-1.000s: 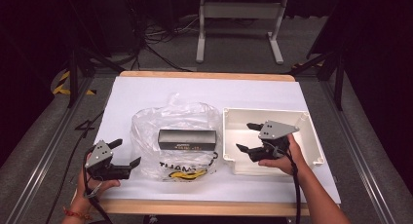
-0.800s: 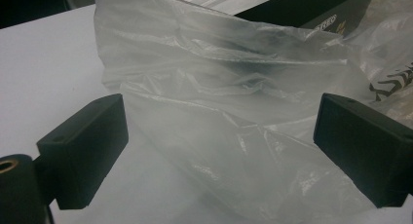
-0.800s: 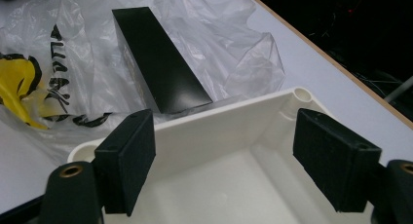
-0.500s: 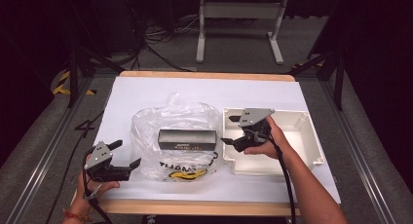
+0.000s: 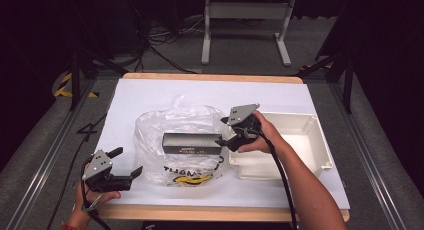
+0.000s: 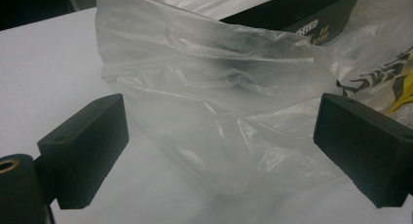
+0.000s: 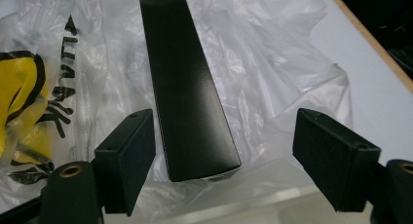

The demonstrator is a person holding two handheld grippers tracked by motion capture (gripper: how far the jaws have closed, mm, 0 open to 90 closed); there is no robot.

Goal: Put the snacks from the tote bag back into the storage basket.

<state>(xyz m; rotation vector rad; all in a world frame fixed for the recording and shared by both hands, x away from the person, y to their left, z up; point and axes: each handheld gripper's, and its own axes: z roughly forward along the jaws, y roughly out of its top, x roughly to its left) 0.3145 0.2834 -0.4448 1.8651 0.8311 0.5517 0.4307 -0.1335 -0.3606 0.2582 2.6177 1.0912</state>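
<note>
The work in hand looks like getting the black box (image 5: 192, 143) off the crumpled clear plastic bag (image 5: 165, 125) and, as a guess, into the white tray (image 5: 300, 140), and it is at an early stage: nothing has been grasped yet. The box lies lengthwise on top of the bag near the middle of the white table (image 5: 150, 95), with the tray just beside the bag at 3 o'clock from it, bare inside. The right gripper (image 5: 227, 132) sits at the box's 3 o'clock end; in the right gripper view its 2 jaws stand apart on either side of the box's near end (image 7: 187, 102), the left one close against the box's long side, the right one well clear, so the tongs are released and grasp nothing. The left gripper (image 5: 126, 162) rests at 8 o'clock from the bag, jaws wide, the bag's edge (image 6: 214, 102) in front of them and not pinched. Left to do: close on the box, lift it free, and set it down.
</note>
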